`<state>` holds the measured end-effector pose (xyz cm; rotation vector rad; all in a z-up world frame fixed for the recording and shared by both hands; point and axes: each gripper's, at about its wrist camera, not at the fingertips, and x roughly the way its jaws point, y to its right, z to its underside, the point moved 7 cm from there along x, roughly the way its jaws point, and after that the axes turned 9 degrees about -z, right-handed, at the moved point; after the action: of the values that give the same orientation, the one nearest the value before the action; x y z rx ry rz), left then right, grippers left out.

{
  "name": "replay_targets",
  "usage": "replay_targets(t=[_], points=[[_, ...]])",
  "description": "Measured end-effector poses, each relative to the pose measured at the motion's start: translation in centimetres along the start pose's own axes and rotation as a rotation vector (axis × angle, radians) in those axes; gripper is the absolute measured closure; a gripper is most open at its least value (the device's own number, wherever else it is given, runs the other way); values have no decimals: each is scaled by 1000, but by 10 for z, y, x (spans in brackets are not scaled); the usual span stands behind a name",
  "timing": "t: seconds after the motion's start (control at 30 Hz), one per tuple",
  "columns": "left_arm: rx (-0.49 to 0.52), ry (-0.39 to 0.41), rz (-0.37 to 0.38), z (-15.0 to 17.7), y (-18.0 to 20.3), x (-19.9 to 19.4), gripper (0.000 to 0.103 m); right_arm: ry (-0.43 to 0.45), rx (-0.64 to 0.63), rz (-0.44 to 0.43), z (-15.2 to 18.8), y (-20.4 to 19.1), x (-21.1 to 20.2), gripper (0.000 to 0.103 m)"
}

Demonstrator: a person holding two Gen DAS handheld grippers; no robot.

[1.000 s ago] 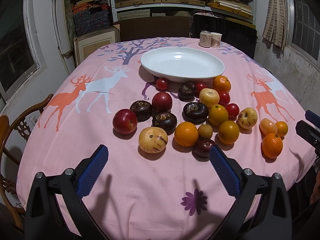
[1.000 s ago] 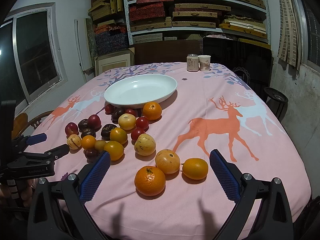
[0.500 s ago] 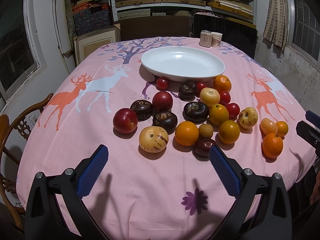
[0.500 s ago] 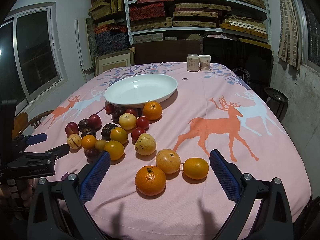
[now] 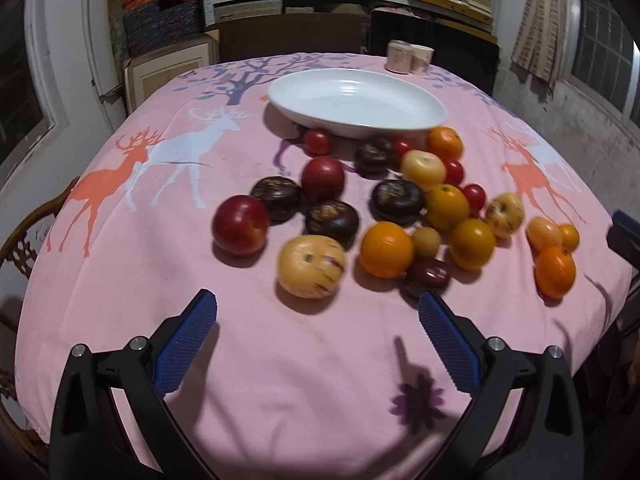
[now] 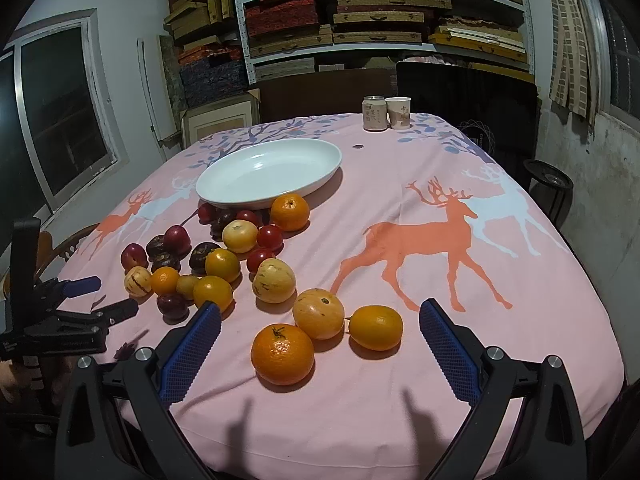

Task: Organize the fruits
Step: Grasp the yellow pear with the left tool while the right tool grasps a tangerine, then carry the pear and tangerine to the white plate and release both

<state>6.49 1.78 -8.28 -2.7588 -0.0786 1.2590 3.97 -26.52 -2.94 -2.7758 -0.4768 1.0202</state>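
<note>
An empty white oval plate (image 5: pixel 356 102) sits at the back of the pink tablecloth; it also shows in the right wrist view (image 6: pixel 270 172). Many fruits lie in front of it: a striped yellow melon (image 5: pixel 311 266), a red apple (image 5: pixel 240 225), oranges (image 5: pixel 386 249) and dark mangosteens (image 5: pixel 331 219). My left gripper (image 5: pixel 318 312) is open and empty, just short of the striped melon. My right gripper (image 6: pixel 320 320) is open and empty, with an orange (image 6: pixel 282 354), a pale orange fruit (image 6: pixel 318 313) and a small orange (image 6: pixel 375 327) between its fingers' line.
A can (image 6: pixel 374 113) and a paper cup (image 6: pixel 399 113) stand at the table's far edge. Shelves of boxes (image 6: pixel 360 20) line the back wall. A wooden chair (image 5: pixel 24 240) stands at the left. The left gripper also shows in the right wrist view (image 6: pixel 76 304).
My left gripper has moved forward toward the fruit pile, which looks larger and blurred. The right gripper has barely moved. No fruit has shifted.
</note>
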Motion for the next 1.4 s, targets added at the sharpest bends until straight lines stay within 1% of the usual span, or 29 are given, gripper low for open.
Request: replay_targets(t=[0.07, 0.13, 0.2, 0.23, 0.27, 0.3, 0.37, 0.53, 0.63, 0.77, 0.8, 0.87, 0.97, 1.0, 1.07, 1.1, 1.13, 1.17, 1.27, 1.3, 1.33, 1.4], points=[[-24, -10, -20, -2, -10, 8, 4, -4, 6, -3, 0, 2, 1, 4], [-15, -15, -40, -2, -12, 15, 5, -8, 10, -6, 0, 4, 3, 4], [19, -22, -48, -2, -6, 21, 19, -13, 12, -5, 1, 5, 4, 4], [43, -39, -50, -1, -1, 26, 35, -16, 14, -4, 1, 6, 4, 4], [57, -51, -43, 0, 2, 31, 45, -19, 16, -2, 2, 8, 5, 4], [55, -36, -32, -1, 5, 31, 48, -23, 16, 1, 3, 10, 5, 4], [54, -32, -13, -3, 8, 33, 62, -39, 15, 14, 6, 16, 6, 4], [29, 4, 35, -4, 10, 23, 63, -101, -28, 7, 24, 33, 8, 4], [23, 24, 45, -5, 11, 14, 63, -134, -71, 0, 35, 37, 11, 4], [29, 34, 52, -5, 13, 5, 63, -128, -90, 37, 35, 42, 19, 4], [34, 34, 51, -5, 14, 4, 63, -133, -82, 8, 36, 40, 20, 5], [39, 38, 51, -3, 15, 0, 63, -159, -90, -112, 39, 23, 21, 9], [34, 40, 53, -1, 14, -2, 63, -179, -160, -188, 45, -5, 24, 9], [32, 41, 53, -1, 13, -2, 63, -186, -163, -206, 46, -10, 28, 9], [31, 42, 52, -1, 13, -2, 63, -203, -151, -225, 47, -17, 37, 14], [32, 42, 52, -1, 13, -2, 63, -213, -144, -236, 48, -19, 41, 23], [31, 41, 53, -1, 13, -2, 63, -227, -137, -248, 49, -21, 48, 35], [29, 41, 53, -1, 13, -2, 63, -239, -133, -251, 50, -22, 54, 40], [20, 41, 53, 0, 11, -3, 63, -215, -139, -223, 46, -24, 58, 49], [17, 41, 53, 0, 9, -3, 63, -209, -132, -212, 45, -23, 58, 55], [13, 40, 53, 1, 8, -3, 63, -206, -124, -216, 44, -20, 58, 58], [5, 39, 56, 2, 5, -2, 63, -194, -117, -216, 43, -18, 55, 59]])
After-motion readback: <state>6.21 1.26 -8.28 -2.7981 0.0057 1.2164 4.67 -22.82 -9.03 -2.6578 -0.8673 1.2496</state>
